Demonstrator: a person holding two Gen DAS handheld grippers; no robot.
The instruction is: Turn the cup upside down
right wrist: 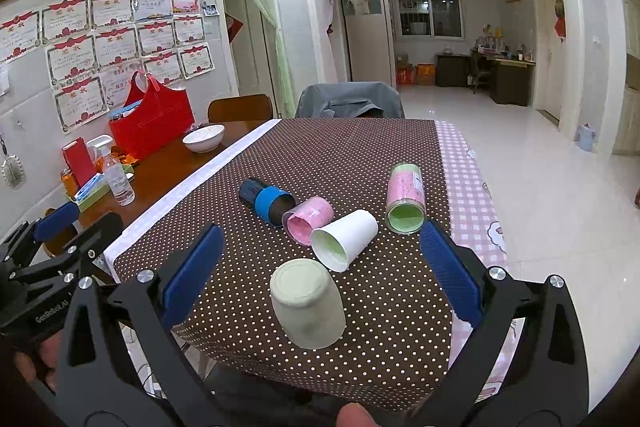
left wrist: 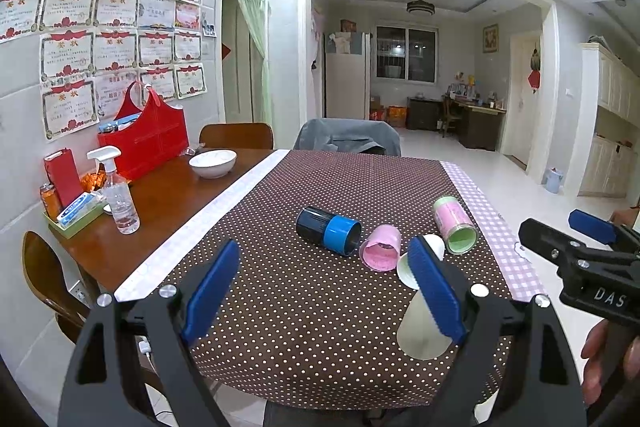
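Note:
A beige cup (right wrist: pixel 306 305) stands upside down on the dotted brown cloth (right wrist: pixel 360 155) near the front edge; it also shows in the left wrist view (left wrist: pixel 420 327). Behind it several cups lie on their sides: a white cup (right wrist: pixel 346 239), a pink cup (right wrist: pixel 308 217), a black-and-blue cup (right wrist: pixel 266 199) and a pink-green cup (right wrist: pixel 406 197). My right gripper (right wrist: pixel 320 267) is open and empty, just above and in front of the beige cup. My left gripper (left wrist: pixel 324 287) is open and empty, left of the cups above the cloth.
On the bare wood at the left stand a white bowl (left wrist: pixel 213 163), a red bag (left wrist: pixel 148 139), a spray bottle (left wrist: pixel 118 193) and a small tray of items (left wrist: pixel 74 217). Chairs stand at the far side (left wrist: pixel 346 137) and at the left (left wrist: pixel 40 279).

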